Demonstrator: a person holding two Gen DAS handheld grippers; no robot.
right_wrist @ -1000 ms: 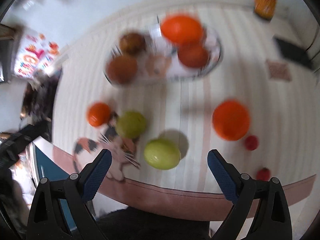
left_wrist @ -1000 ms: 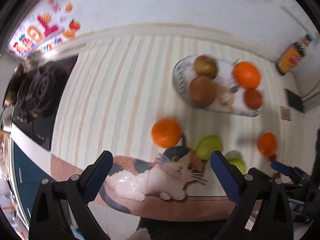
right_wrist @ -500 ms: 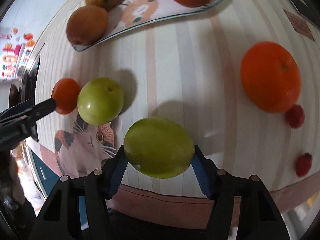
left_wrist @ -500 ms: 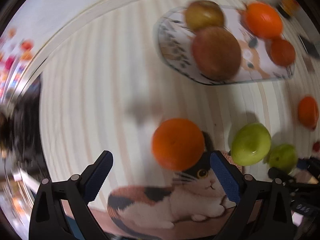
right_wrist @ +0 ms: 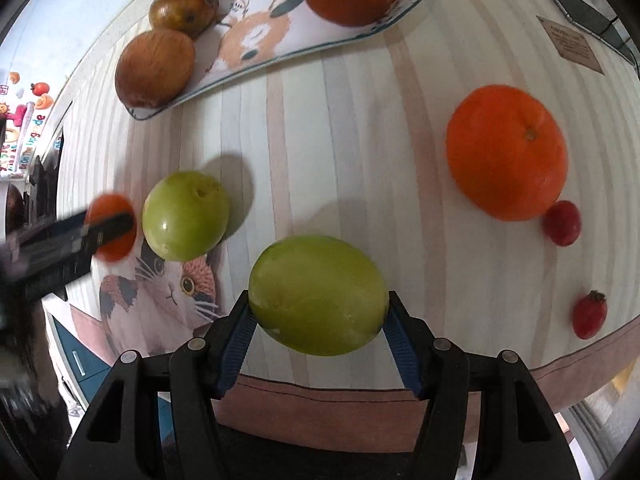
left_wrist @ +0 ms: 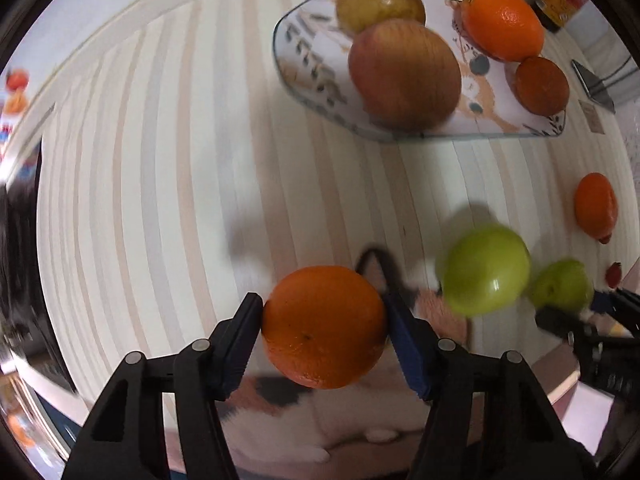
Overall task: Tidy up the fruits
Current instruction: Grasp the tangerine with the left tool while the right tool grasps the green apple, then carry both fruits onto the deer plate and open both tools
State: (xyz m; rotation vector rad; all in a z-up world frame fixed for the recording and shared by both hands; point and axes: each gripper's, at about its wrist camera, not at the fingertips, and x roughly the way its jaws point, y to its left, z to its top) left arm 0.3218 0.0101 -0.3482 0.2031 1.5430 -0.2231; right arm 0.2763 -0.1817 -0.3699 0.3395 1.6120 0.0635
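Left gripper: jaws closing right now, and both blue pads already sit against the flanks of the orange. A second ago they stood wide apart above it, so here is the grab!

Right gripper: half a second ago it clamped, and it is clamped now on the green fruit, pads touching both ends (no gap that I can see).

What it means: two fruits in hand at once; by my reading the pick-up is done and the carry to the tray comes next.

Orange, where: near the front edge of the striped tablecloth, over the printed cat.

Orange, axis: close to round, no clear long axis; a small dark dimple faces the camera.

Green fruit, where: also at the front edge, right of the cat.

Green fruit, axis: oval, long axis running across, pad to pad.

Loose green fruit: just behind the cat, between the two grippers, untouched.

Big orange: toward the right edge, stem dimple up, a small red fruit touching it.

Tray: by the far edge, already holding two brown fruits and two orange ones (room left in the middle).
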